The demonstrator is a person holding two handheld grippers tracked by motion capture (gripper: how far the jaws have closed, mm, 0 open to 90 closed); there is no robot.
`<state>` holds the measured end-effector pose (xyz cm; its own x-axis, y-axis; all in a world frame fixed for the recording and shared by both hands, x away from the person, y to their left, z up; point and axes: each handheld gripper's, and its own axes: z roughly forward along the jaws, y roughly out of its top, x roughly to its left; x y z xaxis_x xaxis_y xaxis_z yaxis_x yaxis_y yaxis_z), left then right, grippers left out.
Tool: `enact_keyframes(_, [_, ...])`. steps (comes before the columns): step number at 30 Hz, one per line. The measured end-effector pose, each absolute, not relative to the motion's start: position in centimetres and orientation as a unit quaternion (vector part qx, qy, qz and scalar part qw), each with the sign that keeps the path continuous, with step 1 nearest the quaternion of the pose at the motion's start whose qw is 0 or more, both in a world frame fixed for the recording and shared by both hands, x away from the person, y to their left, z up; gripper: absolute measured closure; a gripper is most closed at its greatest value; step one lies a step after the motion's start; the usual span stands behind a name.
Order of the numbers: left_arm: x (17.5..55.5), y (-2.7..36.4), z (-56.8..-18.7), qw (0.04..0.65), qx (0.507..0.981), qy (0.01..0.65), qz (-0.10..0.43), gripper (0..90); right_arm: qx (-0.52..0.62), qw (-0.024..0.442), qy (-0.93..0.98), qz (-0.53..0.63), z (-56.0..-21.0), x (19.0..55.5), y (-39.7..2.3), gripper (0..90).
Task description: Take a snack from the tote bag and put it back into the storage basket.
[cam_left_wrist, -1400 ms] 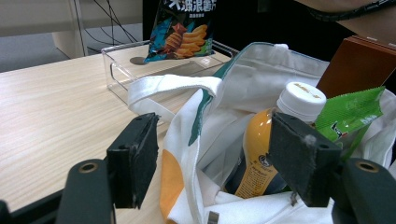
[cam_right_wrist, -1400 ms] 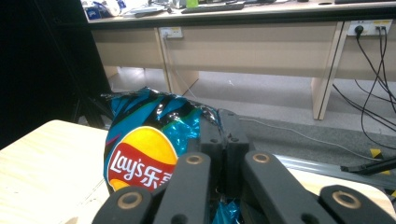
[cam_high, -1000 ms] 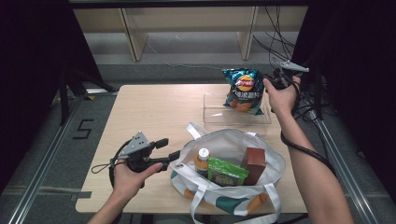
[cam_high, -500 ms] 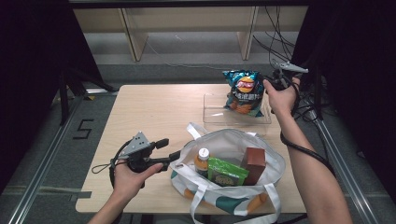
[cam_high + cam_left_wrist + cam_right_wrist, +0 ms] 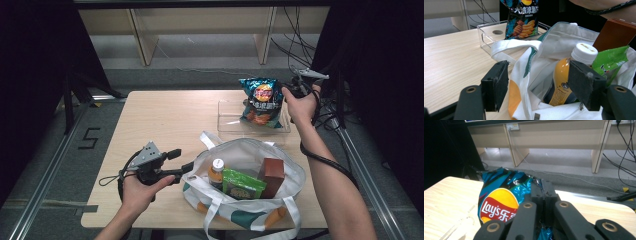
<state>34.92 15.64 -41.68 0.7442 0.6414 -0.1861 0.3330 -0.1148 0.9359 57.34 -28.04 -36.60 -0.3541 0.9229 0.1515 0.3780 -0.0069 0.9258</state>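
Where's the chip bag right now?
In the high view the chip bag stands upright in the clear tray at the table's far right, its top corner pinched by the right gripper.

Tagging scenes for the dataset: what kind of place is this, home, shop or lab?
Most likely a lab or recording room, not a home. A bare wooden table stands between dark curtains, loose cables trail over a grey floor, and a "5" is marked on the floor.

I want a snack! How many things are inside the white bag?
3: a juice bottle at the left, a green packet in the middle, a brown box at the right. More may hide underneath.
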Motion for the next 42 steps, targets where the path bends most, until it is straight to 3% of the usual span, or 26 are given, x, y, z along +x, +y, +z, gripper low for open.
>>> enact_keyframes(15, [34.9, 15.8, -41.6, 0.573, 0.738, 0.328, 0.139, 32.4, 0.513, 0.256, 0.65, 0.499, -37.3, 57.7, -28.5, 89.3])
enact_keyframes(27, [34.9, 15.7, -41.5, 0.574, 0.736, 0.332, 0.138, 32.4, 0.513, 0.272, 0.655, 0.484, -37.5, 57.9, -29.2, 84.3])
enact_keyframes(30, [35.0, 15.7, -41.6, 0.58, 0.734, 0.327, 0.137, 32.1, 0.519, 0.276, 0.649, 0.482, -37.6, 57.9, -29.0, 80.5])
enact_keyframes(36, [34.9, 15.6, -41.5, 0.583, 0.731, 0.329, 0.136, 31.7, 0.51, 0.278, 0.656, 0.482, -37.3, 57.7, -29.4, 61.3])
enact_keyframes(42, [34.8, 15.6, -41.3, 0.578, 0.733, 0.328, 0.141, 31.2, 0.517, 0.267, 0.652, 0.485, -37.1, 57.3, -29.7, 47.8])
